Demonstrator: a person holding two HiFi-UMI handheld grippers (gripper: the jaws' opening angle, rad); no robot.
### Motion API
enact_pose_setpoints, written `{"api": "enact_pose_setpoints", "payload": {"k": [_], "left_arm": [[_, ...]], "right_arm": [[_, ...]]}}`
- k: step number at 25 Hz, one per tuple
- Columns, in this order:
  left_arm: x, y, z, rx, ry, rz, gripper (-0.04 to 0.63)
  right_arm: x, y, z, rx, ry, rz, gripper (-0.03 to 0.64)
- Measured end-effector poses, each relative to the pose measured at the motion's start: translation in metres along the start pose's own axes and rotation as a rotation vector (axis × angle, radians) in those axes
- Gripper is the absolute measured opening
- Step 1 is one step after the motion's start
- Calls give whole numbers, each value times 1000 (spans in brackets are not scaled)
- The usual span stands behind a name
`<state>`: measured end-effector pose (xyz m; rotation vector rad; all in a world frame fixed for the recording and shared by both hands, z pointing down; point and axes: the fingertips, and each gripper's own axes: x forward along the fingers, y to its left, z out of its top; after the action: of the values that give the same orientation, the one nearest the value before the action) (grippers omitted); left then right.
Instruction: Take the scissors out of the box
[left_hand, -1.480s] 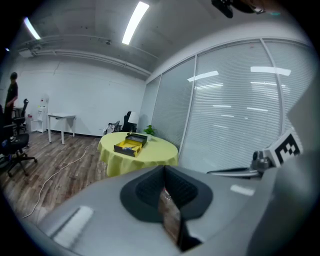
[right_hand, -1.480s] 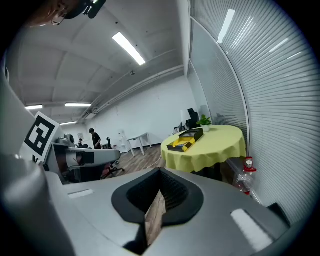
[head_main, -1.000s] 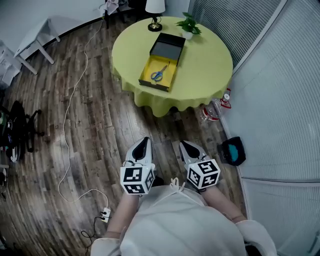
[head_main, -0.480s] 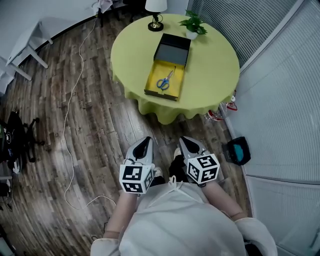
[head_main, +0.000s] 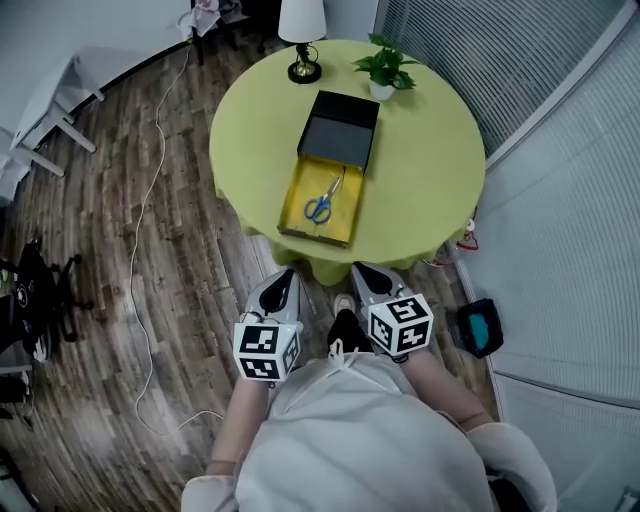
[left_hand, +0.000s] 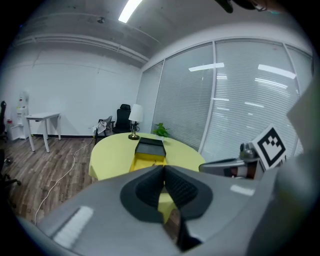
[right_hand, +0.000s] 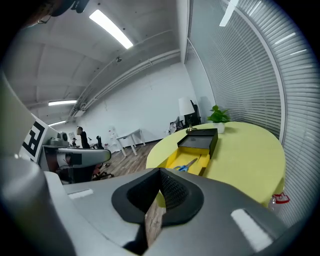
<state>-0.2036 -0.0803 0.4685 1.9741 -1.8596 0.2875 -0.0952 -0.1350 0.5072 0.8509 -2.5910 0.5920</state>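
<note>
A long box (head_main: 331, 168) lies on the round yellow-green table (head_main: 430, 160), its yellow tray pulled out of a dark sleeve. Blue-handled scissors (head_main: 322, 203) lie in the yellow tray. My left gripper (head_main: 283, 281) and right gripper (head_main: 362, 272) hang side by side just short of the table's near edge, both shut and empty. In the left gripper view the box (left_hand: 148, 152) shows beyond the closed left gripper (left_hand: 164, 167). In the right gripper view the scissors (right_hand: 186, 165) lie in the tray (right_hand: 192, 156) past the closed right gripper (right_hand: 160, 172).
A table lamp (head_main: 301, 35) and a small potted plant (head_main: 385, 65) stand at the table's far side. A white cable (head_main: 150, 200) runs over the wood floor at the left. A blue-and-black object (head_main: 478, 325) lies by the glass wall with blinds (head_main: 560, 200).
Both grippers and the person have moved toward the table, which now lies much closer in the head view. The jaws stayed shut.
</note>
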Motion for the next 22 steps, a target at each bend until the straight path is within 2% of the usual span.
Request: {"api": "enact_pose_setpoints", "payload": {"k": [6, 10, 17, 22], "left_arm": [[83, 6, 31, -8, 37, 8, 6], [130, 10, 36, -20, 71, -2, 6], [196, 17, 0, 92, 302, -58, 6], [237, 32, -22, 132, 462, -106, 8]], "right_arm": [[41, -61, 49, -18, -4, 17, -2], [63, -95, 65, -22, 2, 19, -2], [88, -129, 64, 16, 54, -18, -2], [109, -141, 62, 57, 79, -75, -2]]}}
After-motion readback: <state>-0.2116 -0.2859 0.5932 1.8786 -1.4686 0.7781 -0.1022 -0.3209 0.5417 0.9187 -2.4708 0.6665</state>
